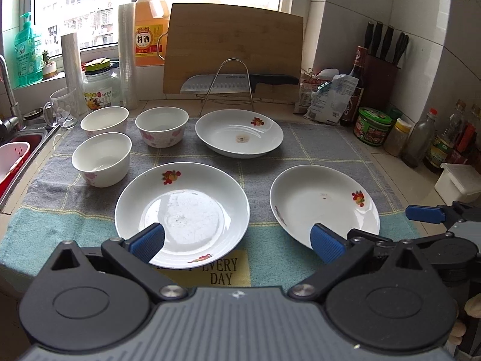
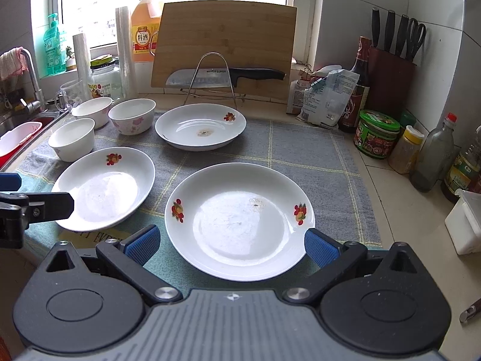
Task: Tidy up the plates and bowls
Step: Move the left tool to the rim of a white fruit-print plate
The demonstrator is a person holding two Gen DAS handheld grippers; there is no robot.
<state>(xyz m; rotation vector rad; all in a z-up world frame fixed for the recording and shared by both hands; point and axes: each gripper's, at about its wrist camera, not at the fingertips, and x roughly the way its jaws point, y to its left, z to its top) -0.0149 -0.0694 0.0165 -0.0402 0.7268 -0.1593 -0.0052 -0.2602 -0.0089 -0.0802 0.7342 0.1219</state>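
Note:
Three white plates with flower prints lie on a grey and teal cloth. The near left plate lies just ahead of my open, empty left gripper. The near right plate lies between the fingers of my open, empty right gripper; it also shows in the left wrist view. The far plate lies by the cutting board. Three white bowls stand at the left: a front bowl, a back left bowl and a back right bowl.
A cutting board leans at the back with a knife on a wire rack. A sink lies at the left. Jars, bottles and a knife block line the right side. A glass mug stands behind the bowls.

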